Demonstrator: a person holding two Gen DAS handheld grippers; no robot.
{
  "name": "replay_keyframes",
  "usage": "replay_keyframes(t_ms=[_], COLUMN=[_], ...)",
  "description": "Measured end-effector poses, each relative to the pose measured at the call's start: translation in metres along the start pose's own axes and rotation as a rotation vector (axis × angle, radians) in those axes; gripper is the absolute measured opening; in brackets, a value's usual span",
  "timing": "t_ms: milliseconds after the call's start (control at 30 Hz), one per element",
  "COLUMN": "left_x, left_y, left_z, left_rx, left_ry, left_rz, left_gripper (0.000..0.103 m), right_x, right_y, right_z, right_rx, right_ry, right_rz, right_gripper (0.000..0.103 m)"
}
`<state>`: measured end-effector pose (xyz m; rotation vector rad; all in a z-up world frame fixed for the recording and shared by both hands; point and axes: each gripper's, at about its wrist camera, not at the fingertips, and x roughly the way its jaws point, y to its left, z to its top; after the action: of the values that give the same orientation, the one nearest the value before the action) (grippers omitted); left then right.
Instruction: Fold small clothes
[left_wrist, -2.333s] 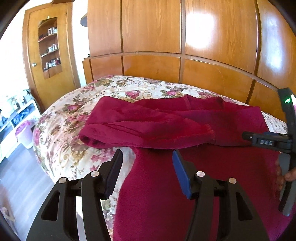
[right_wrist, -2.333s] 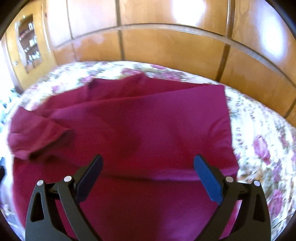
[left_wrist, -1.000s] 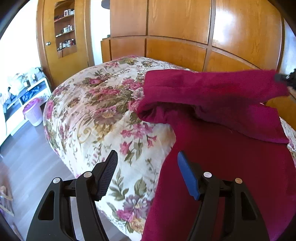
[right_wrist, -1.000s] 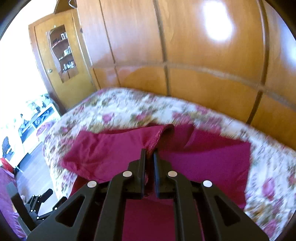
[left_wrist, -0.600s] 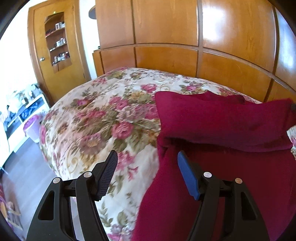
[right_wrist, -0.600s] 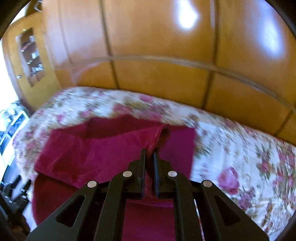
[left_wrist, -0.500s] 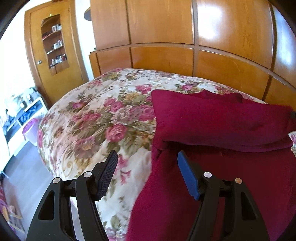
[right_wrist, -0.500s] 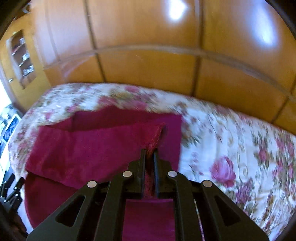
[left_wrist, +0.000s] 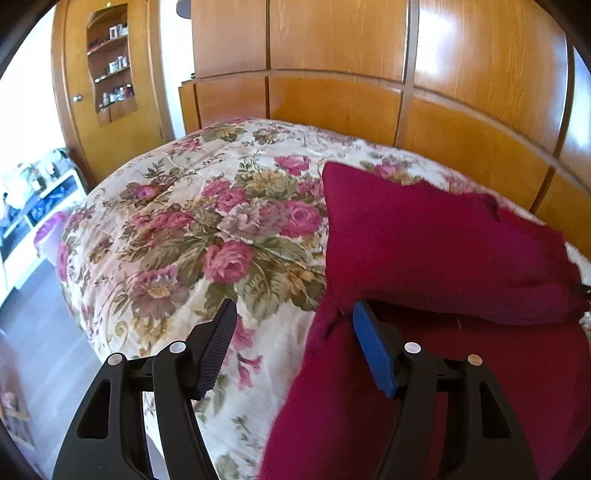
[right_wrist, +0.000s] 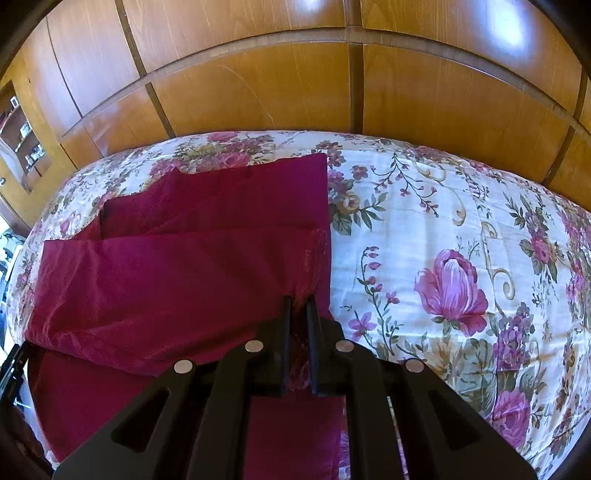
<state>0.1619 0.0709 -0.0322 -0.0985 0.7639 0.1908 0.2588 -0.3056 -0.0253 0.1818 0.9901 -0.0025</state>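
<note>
A dark red garment lies on the floral bedspread, with one part folded across its upper half. My left gripper is open and empty, just above the garment's left edge near the fold. In the right wrist view the same garment fills the left half. My right gripper is shut on the folded part's right edge and holds it low over the garment's right side.
A wooden headboard and wall panels stand behind the bed. A wooden door with a shelf niche is at the far left. The bed's left edge drops to the floor. Bare bedspread lies right of the garment.
My right gripper has carried the folded part further right and lowered it onto the garment. My left gripper stayed open near the garment's left edge.
</note>
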Motion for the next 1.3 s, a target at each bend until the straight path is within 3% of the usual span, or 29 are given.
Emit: replay_keyframes(t_ms=[133,300,333,367,433,500,600,667,700,733,833,900,967,1000,1167,1300], left_x=[-0.010,-0.003,0.005,0.010,0.021,0.031,0.024,0.017,0.014,0.009,-0.005,-0.008,-0.005,-0.001,0.031,0.068], left_y=[0.000,-0.032,-0.038,-0.039,-0.038,-0.036,-0.035,-0.032,-0.029,-0.025,-0.021,-0.024,-0.031,-0.036,-0.059,-0.070], left_z=[0.003,0.004,0.006,0.007,0.007,0.002,-0.003,-0.002,0.001,0.006,0.026,0.038,0.052,0.059,0.073,0.062], left_rx=[0.038,0.196,0.223,0.224,0.214,0.192,0.184,0.161,0.142,0.116,0.080,0.073,0.065,0.059,0.064,0.081], left_ry=[-0.046,-0.071,-0.050,-0.032,0.018,0.064,0.059,0.055,0.057,0.053,-0.006,-0.030,-0.046,-0.052,-0.010,0.077], left_rz=[-0.131,-0.137,-0.130,-0.142,-0.151,-0.140,-0.129,-0.129,-0.138,-0.149,-0.152,-0.150,-0.145,-0.146,-0.153,-0.122], left_gripper=[0.061,0.061,0.054,0.036,0.035,0.035,0.035,0.036,0.036,0.036,0.036,0.036,0.050,0.050,0.050,0.050], right_x=[-0.002,-0.009,-0.013,-0.014,-0.019,-0.008,0.008,0.004,-0.001,-0.008,-0.038,-0.054,-0.061,-0.061,-0.028,0.014], right_y=[-0.001,0.000,0.000,0.000,0.001,-0.004,-0.009,-0.014,-0.018,-0.021,-0.018,-0.009,0.005,0.015,0.050,0.049], right_z=[0.002,0.007,0.009,0.010,0.012,0.011,0.005,0.005,0.006,0.007,0.011,0.016,0.019,0.021,0.025,0.007], right_rx=[0.016,0.010,0.007,0.004,-0.024,-0.027,-0.011,0.017,0.043,0.060,0.054,0.045,0.023,0.007,-0.034,-0.012], right_ry=[0.000,-0.011,-0.020,-0.028,-0.056,-0.020,0.034,0.017,0.004,-0.014,-0.097,-0.144,-0.166,-0.166,-0.076,0.036], right_rz=[0.014,0.021,0.019,0.016,-0.029,-0.066,-0.067,-0.067,-0.063,-0.064,-0.081,-0.046,0.000,0.031,0.129,0.108], right_gripper=[0.007,0.007,0.007,0.007,0.007,0.006,0.007,0.024,0.047,0.056,0.056,0.058,0.062,0.064,0.070,0.071])
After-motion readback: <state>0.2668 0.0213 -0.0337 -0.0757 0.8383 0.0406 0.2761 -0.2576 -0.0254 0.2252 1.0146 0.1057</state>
